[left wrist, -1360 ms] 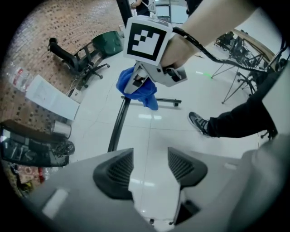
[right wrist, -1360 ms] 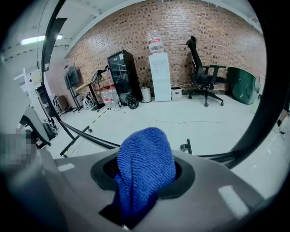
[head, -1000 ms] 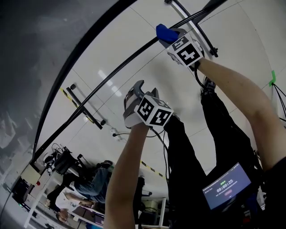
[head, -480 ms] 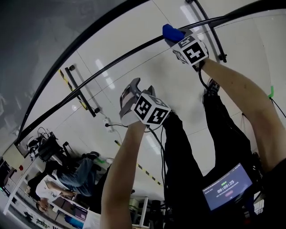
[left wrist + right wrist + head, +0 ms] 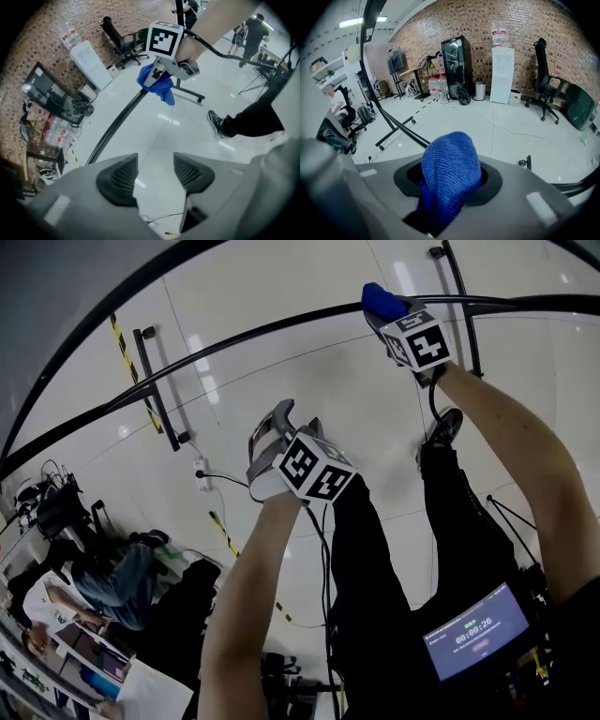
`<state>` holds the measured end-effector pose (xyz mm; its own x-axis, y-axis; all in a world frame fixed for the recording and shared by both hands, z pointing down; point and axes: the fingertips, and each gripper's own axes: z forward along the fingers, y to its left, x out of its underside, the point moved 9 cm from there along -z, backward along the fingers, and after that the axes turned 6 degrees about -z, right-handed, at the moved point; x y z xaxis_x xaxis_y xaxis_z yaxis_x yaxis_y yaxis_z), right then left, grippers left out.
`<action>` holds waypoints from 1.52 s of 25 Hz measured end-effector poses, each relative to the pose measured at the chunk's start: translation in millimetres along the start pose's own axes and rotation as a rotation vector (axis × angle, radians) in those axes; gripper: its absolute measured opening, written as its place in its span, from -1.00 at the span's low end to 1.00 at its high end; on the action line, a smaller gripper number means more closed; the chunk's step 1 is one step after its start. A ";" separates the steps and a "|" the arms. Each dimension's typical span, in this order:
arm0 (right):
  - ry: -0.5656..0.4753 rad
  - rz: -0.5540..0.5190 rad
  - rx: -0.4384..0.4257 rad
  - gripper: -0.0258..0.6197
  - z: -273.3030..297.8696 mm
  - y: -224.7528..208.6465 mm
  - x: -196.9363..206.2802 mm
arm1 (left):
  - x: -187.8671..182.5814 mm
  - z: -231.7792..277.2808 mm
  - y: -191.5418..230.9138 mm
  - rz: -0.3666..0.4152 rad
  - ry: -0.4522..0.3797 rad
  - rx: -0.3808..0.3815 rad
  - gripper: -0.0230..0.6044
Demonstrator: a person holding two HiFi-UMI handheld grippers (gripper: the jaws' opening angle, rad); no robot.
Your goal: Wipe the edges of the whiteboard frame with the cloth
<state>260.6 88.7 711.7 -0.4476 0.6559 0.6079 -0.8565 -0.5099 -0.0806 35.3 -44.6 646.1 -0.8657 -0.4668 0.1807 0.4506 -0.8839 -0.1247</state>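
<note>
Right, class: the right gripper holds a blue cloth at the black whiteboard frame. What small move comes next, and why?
Probably slide the right gripper along the frame, cloth pressed to it. The cloth, clamped in its jaws, appears to sit on the black edge, and a long run of edge lies beyond.

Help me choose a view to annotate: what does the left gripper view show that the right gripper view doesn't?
Only the left gripper view: the left gripper with its jaws apart and empty, the right gripper with its marker cube, and the person's shoe. Only the right gripper view: a ceiling light, and the right jaws closed on the blue cloth, seen close up. Both: that cloth, the black frame bar, the water dispenser.
</note>
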 end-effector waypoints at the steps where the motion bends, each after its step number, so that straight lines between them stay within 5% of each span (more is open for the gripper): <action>1: 0.007 -0.010 -0.005 -0.41 0.9 4.2 -3.4 | 5.5 -1.8 1.5 -0.012 -0.001 -0.001 -0.17; 10: 0.048 -0.123 -0.075 -0.41 36.6 82.8 -47.2 | 76.9 -12.3 30.8 -0.119 -0.006 -0.004 -0.17; 22: 0.110 -0.242 -0.049 -0.41 57.2 117.8 -86.3 | 125.6 -32.3 71.3 -0.246 -0.038 -0.016 -0.17; 30: 0.191 -0.420 -0.092 -0.40 70.1 164.8 -94.5 | 141.3 -24.7 92.5 -0.399 -0.092 -0.058 -0.17; 38: 0.309 -0.577 -0.216 -0.39 107.7 155.2 -122.1 | 120.6 -11.2 99.6 -0.622 -0.078 -0.071 -0.17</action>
<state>210.1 -130.4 710.1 0.0703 0.9340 0.3502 -0.9975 0.0700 0.0136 -26.7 -188.7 644.5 -0.9413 0.1312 0.3109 -0.1499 -0.9880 -0.0371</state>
